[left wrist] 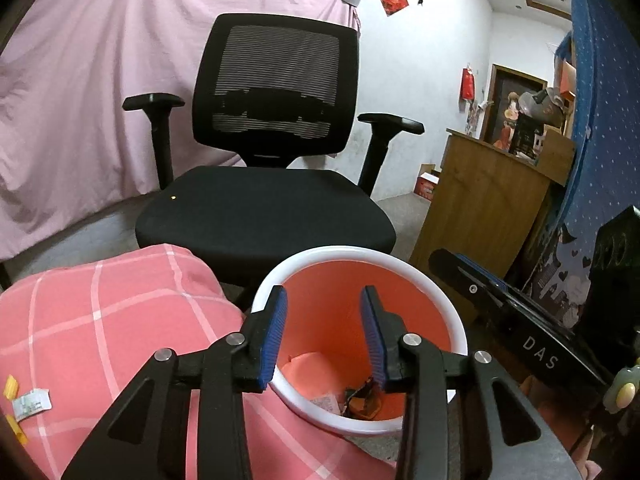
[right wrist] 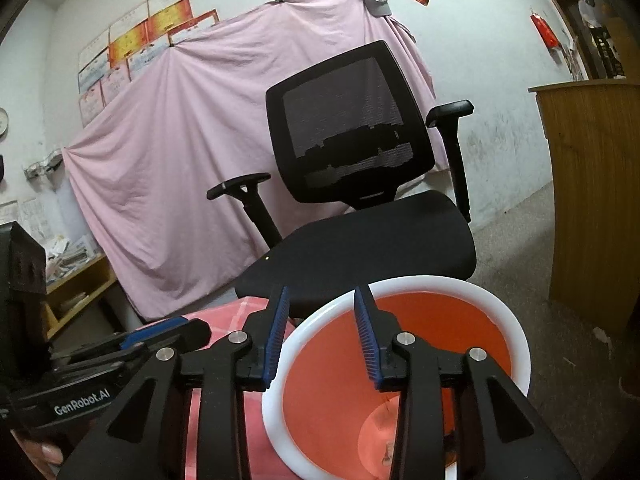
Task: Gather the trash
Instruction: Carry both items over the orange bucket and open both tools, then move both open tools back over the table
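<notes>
Mesh-backed office chair stands behind the round orange wastebasket with its smooth white rim; left claw and right claw hover released above it, beside pink checked bedding.

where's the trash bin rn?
Both wrist views: orange bin stands beside the pink checked bedding, in front of the black office chair, below both open grippers.

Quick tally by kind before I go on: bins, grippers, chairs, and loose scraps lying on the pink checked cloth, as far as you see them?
Bins: 1, the orange bin with a white rim
Grippers: 2, left gripper and right gripper, both open
Chairs: 1, black office chair
Scraps on the pink checked cloth: 2, white wrapper and yellow scrap
Total: 6
</notes>
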The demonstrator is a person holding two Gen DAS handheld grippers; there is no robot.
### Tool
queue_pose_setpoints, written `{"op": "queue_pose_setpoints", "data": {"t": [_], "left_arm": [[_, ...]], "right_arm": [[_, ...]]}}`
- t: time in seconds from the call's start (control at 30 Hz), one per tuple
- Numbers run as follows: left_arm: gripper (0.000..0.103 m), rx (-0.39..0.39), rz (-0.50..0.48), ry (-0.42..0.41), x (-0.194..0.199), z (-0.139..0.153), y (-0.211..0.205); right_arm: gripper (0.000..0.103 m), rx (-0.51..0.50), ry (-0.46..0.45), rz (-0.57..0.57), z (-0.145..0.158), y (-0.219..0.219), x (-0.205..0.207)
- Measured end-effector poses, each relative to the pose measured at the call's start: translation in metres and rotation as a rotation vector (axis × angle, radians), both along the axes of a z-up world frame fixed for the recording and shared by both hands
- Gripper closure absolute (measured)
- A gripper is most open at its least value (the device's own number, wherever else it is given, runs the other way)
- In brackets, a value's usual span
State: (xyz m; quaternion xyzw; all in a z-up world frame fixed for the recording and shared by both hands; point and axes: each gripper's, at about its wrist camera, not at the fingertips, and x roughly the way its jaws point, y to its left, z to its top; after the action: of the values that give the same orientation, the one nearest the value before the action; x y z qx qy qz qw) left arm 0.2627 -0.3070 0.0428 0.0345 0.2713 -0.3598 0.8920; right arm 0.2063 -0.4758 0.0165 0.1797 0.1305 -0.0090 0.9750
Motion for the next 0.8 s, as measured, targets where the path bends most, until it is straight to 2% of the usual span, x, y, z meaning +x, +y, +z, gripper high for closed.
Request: {"op": "queue_pose_setpoints", "data": {"t": [0.07, 0.1, 0.13, 0.23, 0.27, 0.3, 0.37, 0.4, 0.43, 0.5, 0.57, 0.63, 0.8], "left_arm": [[0.066, -0.006, 0.019, -0.009, -0.001, 0.001, 0.004], [0.06, -0.009, 0.035, -0.013, -0.001, 0.002, 0.007], [0.054, -0.018, 0.051, -0.017, -0.001, 0.003, 0.011], [0.05, -0.052, 0.107, -0.03, -0.002, 0.008, 0.027], [0.05, -0.058, 0.129, -0.034, -0.002, 0.01, 0.033], [0.047, -0.06, 0.146, -0.038, -0.002, 0.011, 0.036], [0.04, -0.07, 0.2, -0.053, -0.003, 0.014, 0.05], [0.031, -0.079, 0.228, -0.064, -0.004, 0.016, 0.058], [0.014, -0.091, 0.262, -0.082, -0.006, 0.018, 0.067], [0.002, -0.112, 0.337, -0.132, -0.012, 0.022, 0.085], [0.002, -0.15, 0.43, -0.191, -0.02, 0.024, 0.107], [0.002, -0.166, 0.513, -0.206, -0.024, 0.025, 0.13], [0.002, -0.181, 0.619, -0.242, -0.037, 0.024, 0.178]], "right_arm": [[0.062, 0.001, 0.0, -0.002, 0.001, 0.0, 0.0], [0.056, 0.001, -0.002, -0.002, 0.001, 0.001, 0.0], [0.055, 0.002, -0.006, -0.002, 0.002, 0.002, 0.0], [0.051, -0.003, -0.016, 0.0, 0.005, 0.005, -0.001], [0.043, -0.006, -0.023, -0.001, 0.007, 0.007, -0.001], [0.03, -0.007, -0.032, -0.001, 0.008, 0.009, -0.002], [0.02, -0.002, -0.07, 0.004, 0.011, 0.014, -0.006], [0.018, 0.001, -0.086, 0.009, 0.013, 0.016, -0.007], [0.016, 0.001, -0.101, 0.016, 0.015, 0.02, -0.007], [0.0, -0.006, -0.127, 0.03, 0.019, 0.029, -0.008], [0.0, -0.014, -0.166, 0.045, 0.023, 0.04, -0.01], [0.0, -0.029, -0.195, 0.065, 0.027, 0.053, -0.011], [0.0, -0.085, -0.251, 0.124, 0.033, 0.088, -0.01]]}}
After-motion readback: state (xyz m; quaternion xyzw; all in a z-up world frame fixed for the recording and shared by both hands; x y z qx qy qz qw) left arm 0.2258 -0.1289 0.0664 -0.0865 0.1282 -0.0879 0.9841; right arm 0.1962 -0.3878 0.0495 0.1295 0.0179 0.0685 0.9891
